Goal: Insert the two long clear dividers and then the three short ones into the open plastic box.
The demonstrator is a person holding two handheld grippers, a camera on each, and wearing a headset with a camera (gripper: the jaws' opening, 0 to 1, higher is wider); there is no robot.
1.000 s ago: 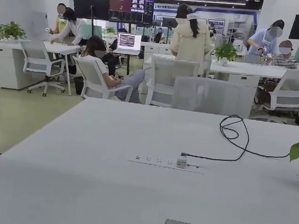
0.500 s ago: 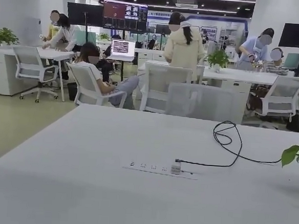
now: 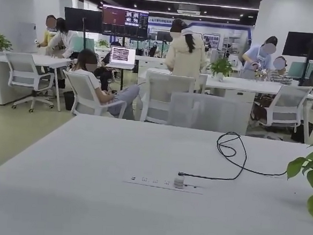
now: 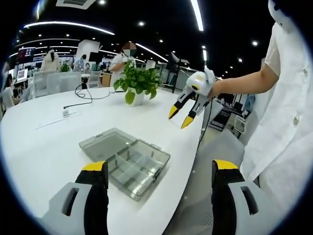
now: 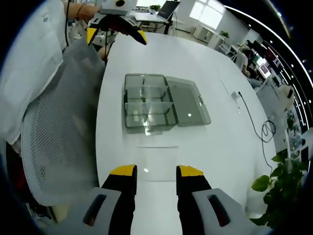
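Clear plastic, the open box point(image 5: 148, 105) lies near the edge of the white surface point(image 5: 195, 156), its lid point(image 5: 188, 102) flat beside it. Clear dividers already cross its tray, though how many are seated cannot be told. The headset's view has lifted toward the busy office, dropping the box off its lower edge, which suggests a pause in the work. The left gripper point(image 4: 159, 169) points at the box from beside the surface, jaws spread wide and empty. The right gripper point(image 5: 156, 171) hovers higher on an outstretched arm, jaws parted, holding nothing.
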